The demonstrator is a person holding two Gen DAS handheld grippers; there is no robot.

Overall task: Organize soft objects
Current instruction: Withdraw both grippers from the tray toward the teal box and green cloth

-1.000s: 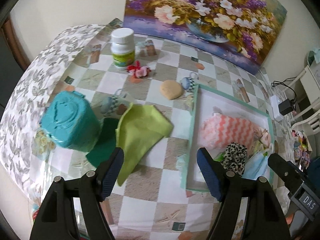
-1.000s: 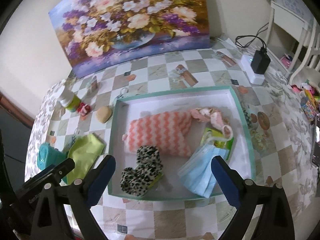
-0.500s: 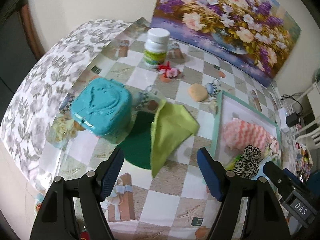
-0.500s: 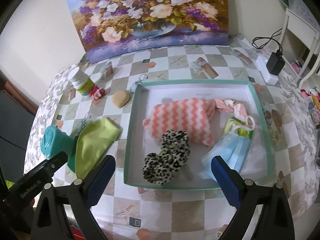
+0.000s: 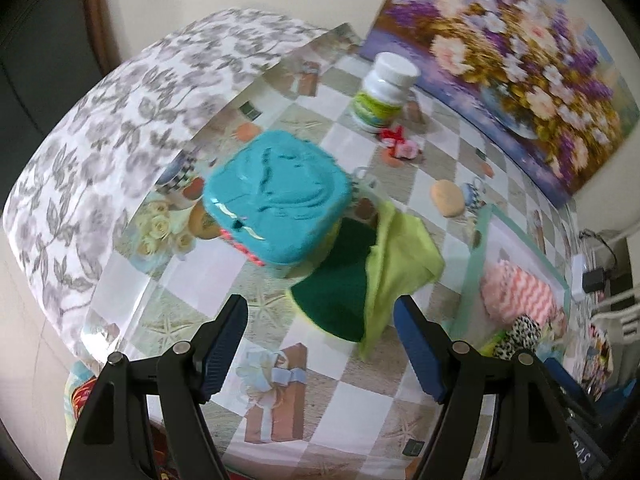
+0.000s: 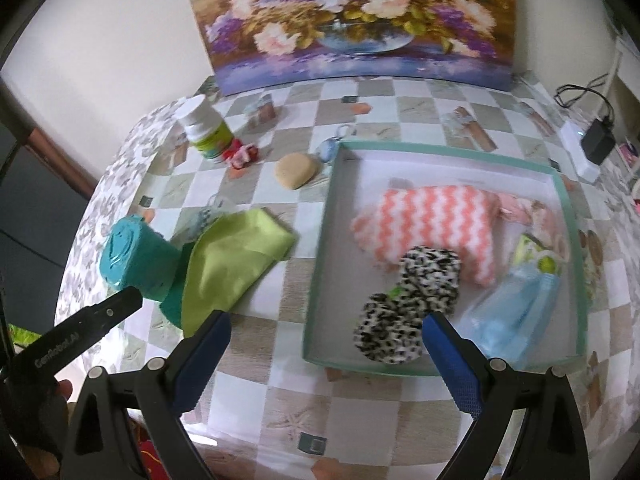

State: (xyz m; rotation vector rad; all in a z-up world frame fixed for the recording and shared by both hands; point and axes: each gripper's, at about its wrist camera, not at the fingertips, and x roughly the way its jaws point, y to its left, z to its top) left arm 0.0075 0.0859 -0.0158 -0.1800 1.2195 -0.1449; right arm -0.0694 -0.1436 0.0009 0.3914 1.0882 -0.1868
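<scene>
While both grippers, left [image 5: 320,344] and right [image 6: 326,354], are wide apart and empty, I fear dragging the green cloth [image 5: 394,264], lying left of the tray [image 6: 320,264], against the teal box [image 5: 276,200].

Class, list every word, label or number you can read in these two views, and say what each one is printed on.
"GenRobot.AI": on the left gripper's black body.
Letters on the right gripper's body: cut off at the frame edge, unreadable.
Label on the white-capped bottle: too blurred to read.
</scene>
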